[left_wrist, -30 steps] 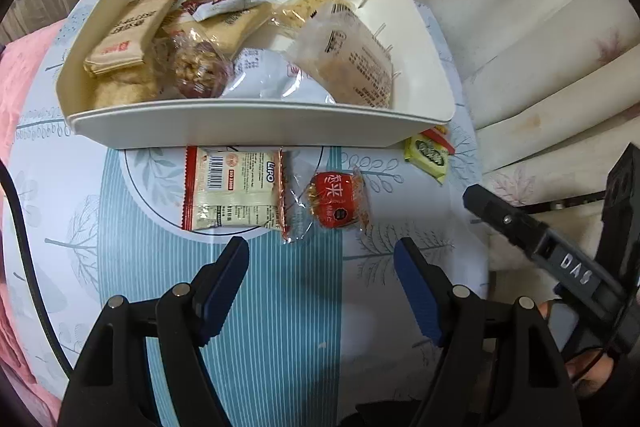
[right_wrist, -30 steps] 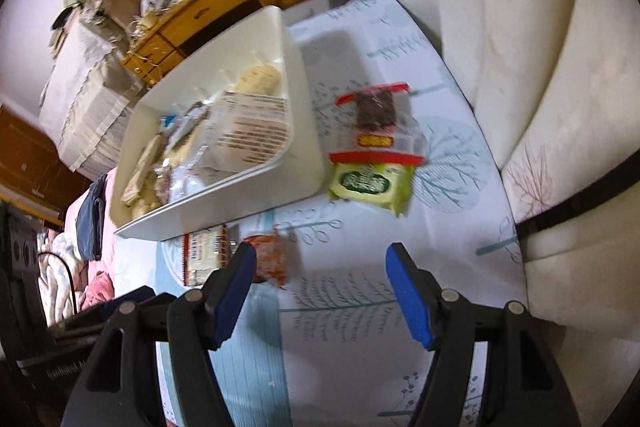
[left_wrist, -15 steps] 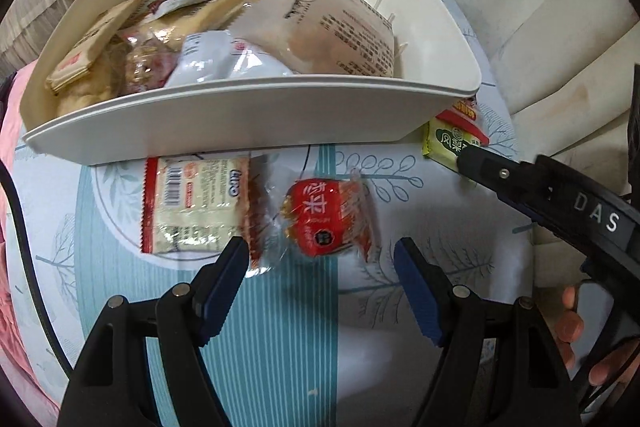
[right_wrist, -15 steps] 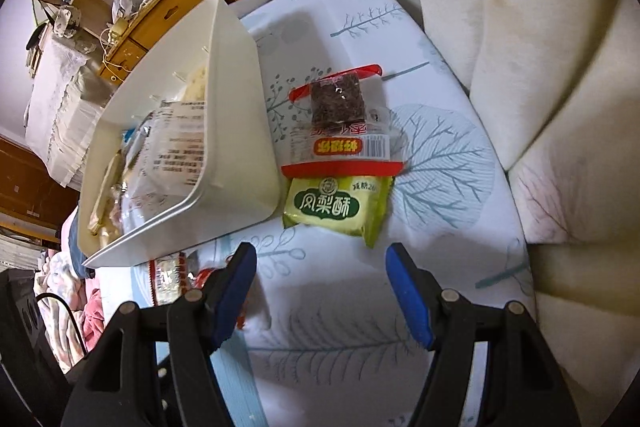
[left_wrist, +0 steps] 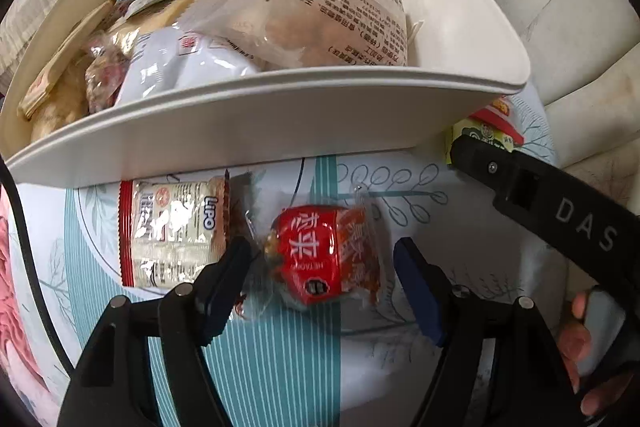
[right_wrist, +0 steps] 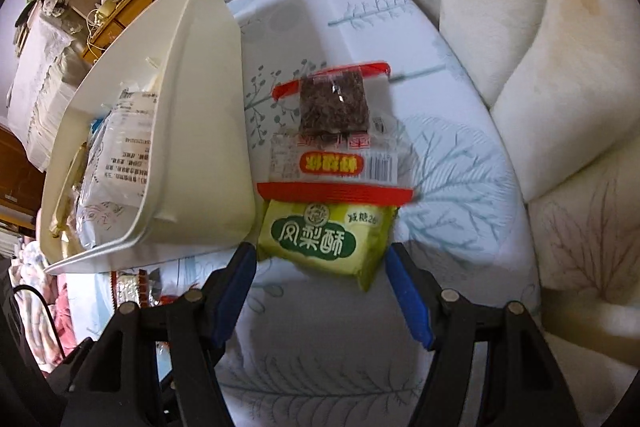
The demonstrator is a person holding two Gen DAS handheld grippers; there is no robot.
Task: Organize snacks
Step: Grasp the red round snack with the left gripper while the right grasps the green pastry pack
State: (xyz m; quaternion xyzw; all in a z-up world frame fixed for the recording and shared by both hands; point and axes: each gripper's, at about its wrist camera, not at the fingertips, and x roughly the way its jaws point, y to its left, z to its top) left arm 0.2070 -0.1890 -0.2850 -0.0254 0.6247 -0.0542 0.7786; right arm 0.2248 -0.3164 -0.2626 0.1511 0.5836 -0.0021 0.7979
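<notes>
Left wrist view: left hand-held gripper point(left_wrist: 322, 281) has dropped close over the red snack packet point(left_wrist: 324, 255); a second ago the packet lay well ahead of the fingers, now it sits between them.
Left jaws: closing slightly, pads not yet pressing the wrapper, nothing grasped.
Right wrist view: right hand-held gripper point(right_wrist: 320, 281) has likewise come down on the green pineapple-cake packet point(right_wrist: 324, 237), which now lies just ahead of and between the fingertips.
Right jaws: released, wide, unchanged, nothing held.
Snacks on desk point(left_wrist: 280, 367): red packet beside the Lipo biscuit pack point(left_wrist: 172, 231); green packet touching the red-edged dark-cake pack point(right_wrist: 336, 131), just beside the bin.
White bin point(left_wrist: 256, 119): already holds several packets.
Meaning: both hands look lined up for a simultaneous pick; four packets left outside the bin.
Next, likely: close on both, lift, drop into bin.
</notes>
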